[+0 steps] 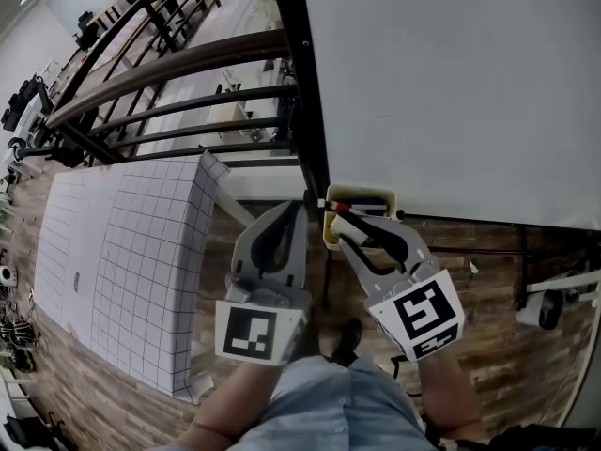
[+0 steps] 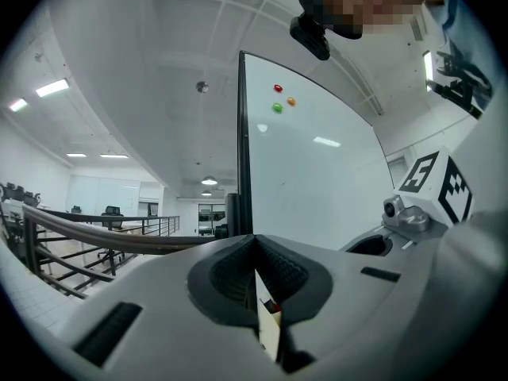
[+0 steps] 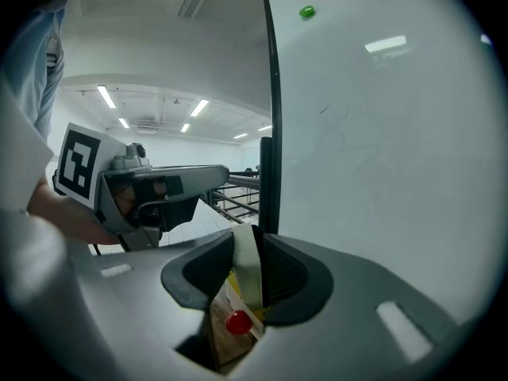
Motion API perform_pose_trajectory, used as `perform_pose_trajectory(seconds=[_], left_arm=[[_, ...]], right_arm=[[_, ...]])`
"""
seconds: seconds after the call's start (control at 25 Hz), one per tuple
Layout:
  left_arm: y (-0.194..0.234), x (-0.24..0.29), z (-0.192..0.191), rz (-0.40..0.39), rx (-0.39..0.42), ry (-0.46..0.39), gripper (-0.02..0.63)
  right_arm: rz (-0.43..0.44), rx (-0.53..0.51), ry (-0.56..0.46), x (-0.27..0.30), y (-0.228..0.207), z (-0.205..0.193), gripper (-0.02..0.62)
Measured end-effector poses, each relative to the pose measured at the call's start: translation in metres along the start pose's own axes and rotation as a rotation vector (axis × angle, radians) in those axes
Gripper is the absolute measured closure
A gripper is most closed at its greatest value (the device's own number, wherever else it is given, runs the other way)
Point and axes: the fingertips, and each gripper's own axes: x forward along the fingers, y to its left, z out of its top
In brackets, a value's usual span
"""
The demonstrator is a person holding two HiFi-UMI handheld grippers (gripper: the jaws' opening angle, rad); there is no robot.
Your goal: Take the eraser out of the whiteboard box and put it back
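A pale eraser sits upright between the pads of my right gripper, which is shut on it. In the head view the right gripper holds the eraser over the near left end of the yellow whiteboard box, at the board's lower left corner. Just under the eraser are the box and a red marker cap. My left gripper is level and shut, its tips by the box's left side. A cream box edge shows under the left gripper; I cannot tell if it is pinched.
The whiteboard fills the upper right, with its black frame post beside the left gripper. Three coloured magnets sit high on the board. A grid-patterned panel leans at the left and metal railings run behind it. The floor is wood.
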Motion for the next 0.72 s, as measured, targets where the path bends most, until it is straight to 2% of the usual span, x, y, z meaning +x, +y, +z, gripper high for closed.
perform_pose_trajectory(seconds=[0.72], left_arm=[[0.011, 0.011, -0.008, -0.029, -0.007, 0.026, 0.607]], right_arm=[[0.005, 0.034, 0.112, 0.031, -0.002, -0.037, 0.469]])
